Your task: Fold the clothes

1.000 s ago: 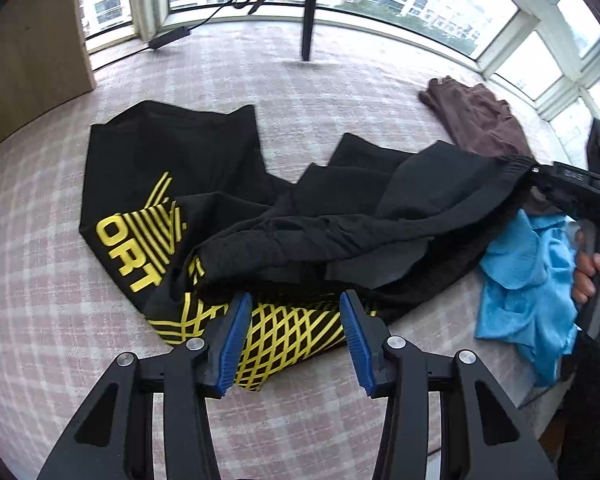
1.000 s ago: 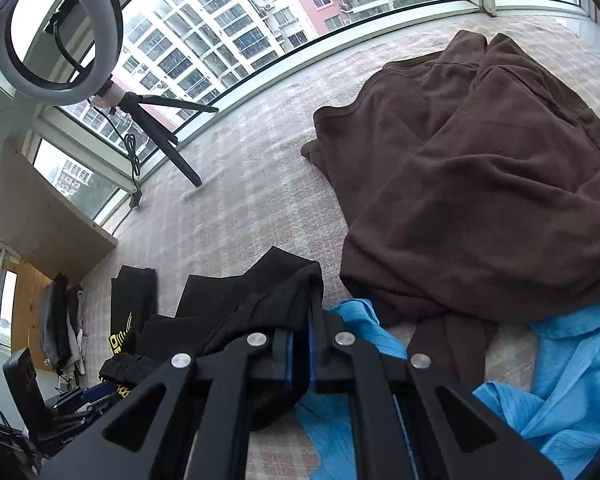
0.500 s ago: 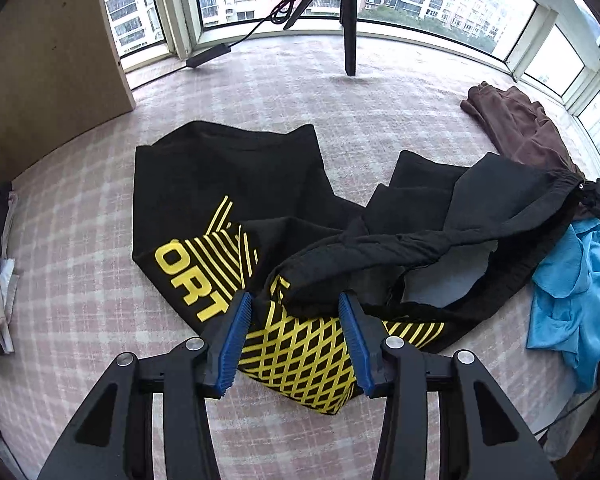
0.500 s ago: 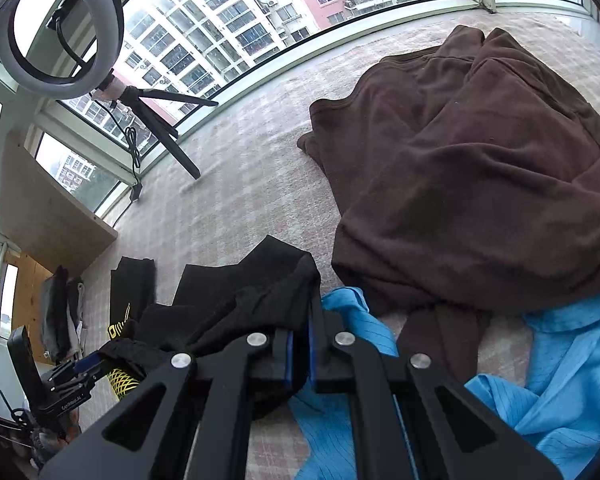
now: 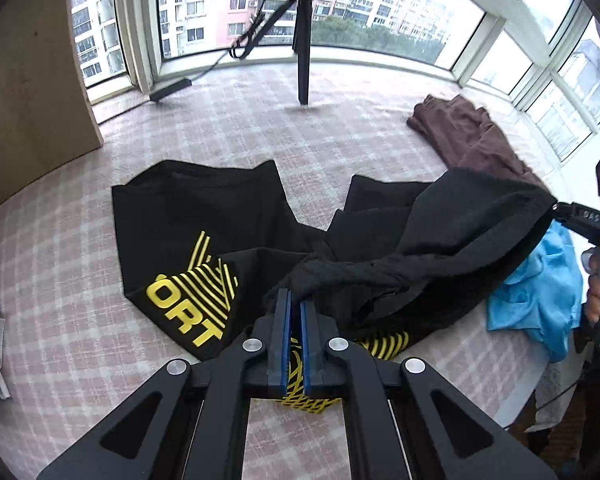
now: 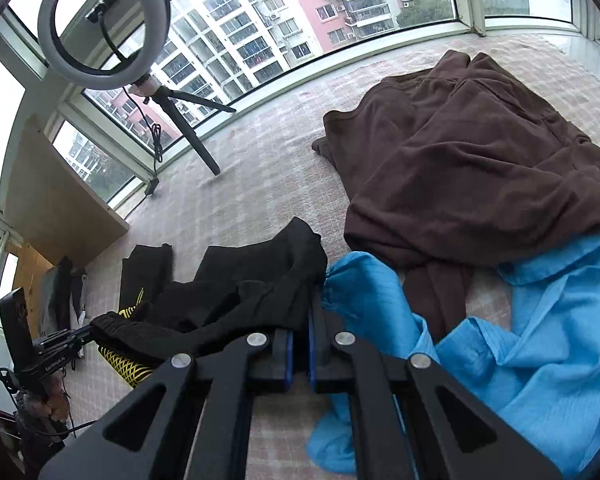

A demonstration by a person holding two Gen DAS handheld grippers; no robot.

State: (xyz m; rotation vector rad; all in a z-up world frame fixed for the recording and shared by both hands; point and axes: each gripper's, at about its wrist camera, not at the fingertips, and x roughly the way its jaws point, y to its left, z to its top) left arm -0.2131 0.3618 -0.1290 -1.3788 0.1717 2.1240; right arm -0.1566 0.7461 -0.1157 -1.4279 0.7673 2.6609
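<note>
Both pairs of jaws are clamped on 1 black garment with yellow print (image 5: 204,240): left gripper (image 5: 294,312) at 1 waistband end, right gripper (image 6: 300,320) at the other, stretching it above a pink checked bedcover (image 5: 60,272). Beside it lie 1 brown garment (image 6: 480,160) and 1 blue shirt (image 6: 540,320). 1 ring light (image 6: 104,24) on 1 tripod (image 6: 188,120) stands before the bay windows (image 6: 340,8).

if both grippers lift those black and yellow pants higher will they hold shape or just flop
Likely flop: the black pants already sag in a twisted rope between the left gripper and right gripper. The printed legs would probably drag along the plaid cover. They look light; the pinches seem enough.
</note>
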